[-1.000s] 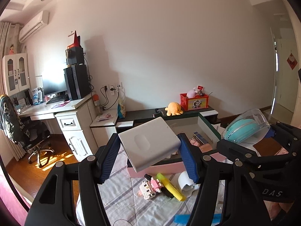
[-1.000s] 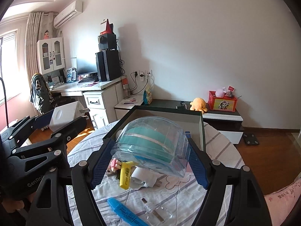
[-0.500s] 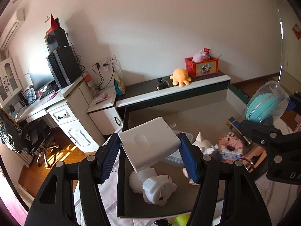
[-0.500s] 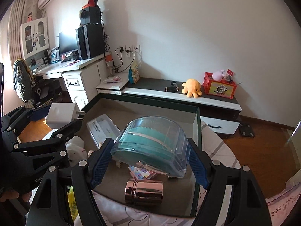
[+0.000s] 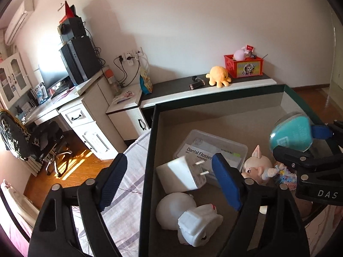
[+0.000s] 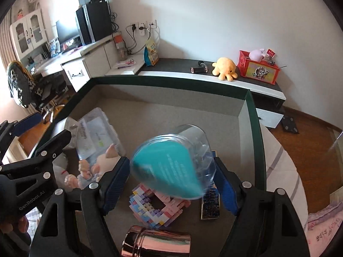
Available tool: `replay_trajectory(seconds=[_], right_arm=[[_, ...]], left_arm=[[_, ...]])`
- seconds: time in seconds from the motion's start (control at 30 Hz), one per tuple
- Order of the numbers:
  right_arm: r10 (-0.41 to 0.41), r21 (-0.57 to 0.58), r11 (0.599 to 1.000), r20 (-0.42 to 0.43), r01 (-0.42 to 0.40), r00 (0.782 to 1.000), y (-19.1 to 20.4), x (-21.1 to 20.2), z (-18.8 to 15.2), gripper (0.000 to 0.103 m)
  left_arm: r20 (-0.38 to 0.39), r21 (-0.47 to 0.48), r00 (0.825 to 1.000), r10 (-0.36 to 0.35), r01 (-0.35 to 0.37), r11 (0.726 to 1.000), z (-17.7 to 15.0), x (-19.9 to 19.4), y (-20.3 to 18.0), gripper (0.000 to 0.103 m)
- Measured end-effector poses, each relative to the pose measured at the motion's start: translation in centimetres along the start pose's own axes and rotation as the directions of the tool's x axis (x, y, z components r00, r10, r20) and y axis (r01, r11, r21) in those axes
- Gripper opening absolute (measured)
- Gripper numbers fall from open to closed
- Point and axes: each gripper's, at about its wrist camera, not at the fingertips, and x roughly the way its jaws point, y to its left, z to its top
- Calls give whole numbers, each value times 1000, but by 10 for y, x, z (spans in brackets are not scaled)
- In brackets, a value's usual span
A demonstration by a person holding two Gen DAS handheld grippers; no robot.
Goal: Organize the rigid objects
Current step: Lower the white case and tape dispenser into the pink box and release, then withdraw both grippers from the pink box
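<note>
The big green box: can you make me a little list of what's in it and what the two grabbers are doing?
box: dark green box, open top
left gripper: jaws opening; white charger between them, not pinched
right gripper: clamped on clear tub with teal inside, tilted over the box
inside the box: dental flosser case, pig figure, white toy, block model, shiny cup

Your white charger [image 5: 181,176] is lying tilted in the dark-rimmed box [image 5: 148,150], prongs toward the floss case. Your clear teal-capped tub [image 6: 175,167] is hanging blurred above the block toy.
</note>
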Motion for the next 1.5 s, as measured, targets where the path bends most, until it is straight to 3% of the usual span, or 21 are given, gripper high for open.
replay_trajectory(seconds=[0.03, 0.17, 0.47, 0.53, 0.8, 1.17, 1.5], right_arm=[[8, 5, 1000, 15, -8, 1000, 0, -6, -1, 80], [25, 10, 1000, 101, -26, 995, 9, -49, -8, 83], [39, -24, 999, 336, -33, 941, 61, -186, -64, 85], [21, -22, 1000, 364, -14, 931, 71, -206, -79, 85], [4, -20, 1000, 436, 5, 900, 97, -275, -142, 86], [-38, -4, 999, 481, 46, 876, 106, -321, -184, 86], [-51, 5, 998, 469, 55, 882, 103, -325, -193, 86]], left_arm=[[17, -5, 1000, 7, -7, 1000, -1, -8, 2, 95], [99, -40, 995, 5, -1, 999, -6, -54, 15, 103], [273, -149, 962, -13, 56, 987, -50, -191, 45, 103], [291, -157, 956, -32, 81, 984, -63, -213, 45, 103], [333, -183, 943, 0, 65, 981, -117, -289, 45, 103], [378, -174, 926, 20, 50, 983, -145, -339, 43, 103], [370, -151, 929, 16, 43, 988, -146, -338, 33, 103]])
